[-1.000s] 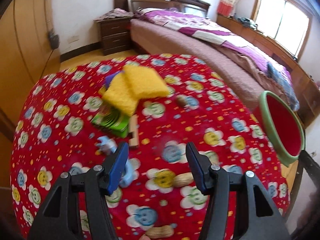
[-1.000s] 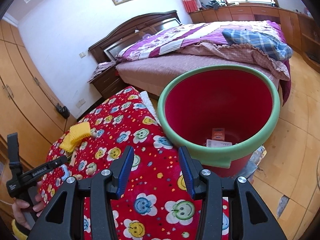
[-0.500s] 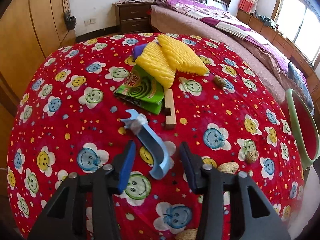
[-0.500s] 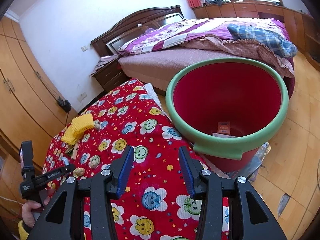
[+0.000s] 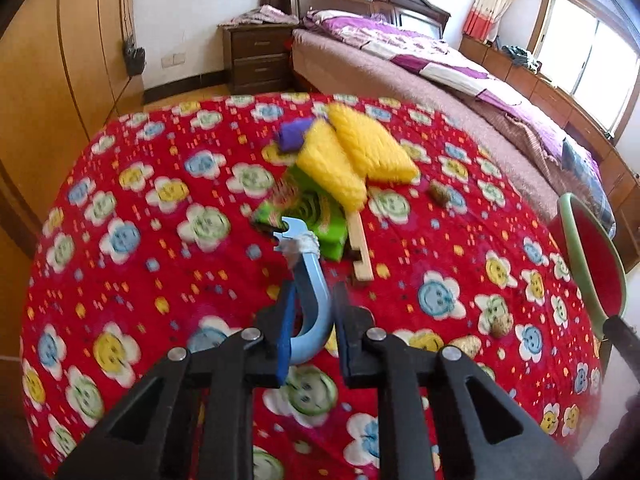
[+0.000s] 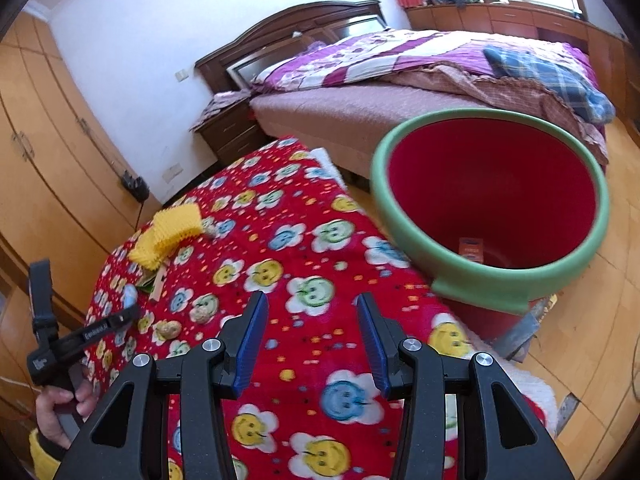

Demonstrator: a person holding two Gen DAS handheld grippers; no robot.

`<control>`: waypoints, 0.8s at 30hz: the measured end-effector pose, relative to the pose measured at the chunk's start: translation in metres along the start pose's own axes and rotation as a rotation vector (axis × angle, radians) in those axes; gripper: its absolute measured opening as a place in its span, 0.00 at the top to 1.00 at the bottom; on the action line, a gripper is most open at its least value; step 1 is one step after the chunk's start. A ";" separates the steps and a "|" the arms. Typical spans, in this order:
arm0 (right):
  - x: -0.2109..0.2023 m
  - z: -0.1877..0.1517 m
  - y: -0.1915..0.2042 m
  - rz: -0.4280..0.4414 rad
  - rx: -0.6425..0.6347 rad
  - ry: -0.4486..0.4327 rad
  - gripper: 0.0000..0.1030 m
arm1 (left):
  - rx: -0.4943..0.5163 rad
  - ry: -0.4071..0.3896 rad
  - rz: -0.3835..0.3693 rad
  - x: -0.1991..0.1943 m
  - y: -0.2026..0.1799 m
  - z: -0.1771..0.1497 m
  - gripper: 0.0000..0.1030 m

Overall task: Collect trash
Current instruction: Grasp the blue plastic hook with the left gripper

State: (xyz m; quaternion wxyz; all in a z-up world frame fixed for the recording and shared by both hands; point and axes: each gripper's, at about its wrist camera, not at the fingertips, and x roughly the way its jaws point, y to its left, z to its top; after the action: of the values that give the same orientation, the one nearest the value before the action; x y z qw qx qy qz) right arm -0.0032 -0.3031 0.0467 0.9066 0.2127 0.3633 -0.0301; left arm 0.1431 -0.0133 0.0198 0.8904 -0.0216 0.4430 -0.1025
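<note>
My left gripper (image 5: pixel 314 320) was closing its jaws around a curved light-blue plastic piece (image 5: pixel 310 300), which sat between the pads with its taped, hooked end pointing out toward the middle of the tabletop (image 5: pixel 120 280). The pads looked pressed against its sides. Just beyond it lay a green packet (image 5: pixel 316 220), a small wooden strip (image 5: pixel 360 248) and two yellow sponges (image 5: pixel 352 160), all toward the tabletop's far edge, with a purple scrap (image 5: pixel 294 132) behind them. Nut shells (image 5: pixel 500 322) lay near the right edge. My right gripper (image 6: pixel 312 336) hung partly open over the near part of the red flowered cloth, holding nothing. The red bin (image 6: pixel 492 208) with its green rim stood on the floor just beside the tabletop's right edge, a small carton (image 6: pixel 472 248) at its bottom.
</note>
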 end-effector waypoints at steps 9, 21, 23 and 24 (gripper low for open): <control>0.033 0.005 0.060 0.037 -0.092 0.049 0.54 | -0.015 -0.018 0.036 0.005 0.044 0.030 0.83; 0.096 0.000 0.149 0.101 -0.243 0.154 0.54 | -0.088 -0.010 0.034 0.026 0.081 0.033 0.83; 0.107 -0.001 0.160 0.103 -0.264 0.172 0.54 | -0.088 -0.013 0.028 0.028 0.082 0.032 0.83; 0.112 -0.002 0.165 0.106 -0.273 0.182 0.54 | -0.089 -0.014 0.025 0.029 0.082 0.032 0.83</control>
State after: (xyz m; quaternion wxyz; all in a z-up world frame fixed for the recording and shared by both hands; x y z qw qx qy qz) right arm 0.1124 -0.1416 0.0302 0.8907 0.1081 0.4329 0.0869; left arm 0.1988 0.0597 0.0062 0.8928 -0.0565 0.4411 -0.0715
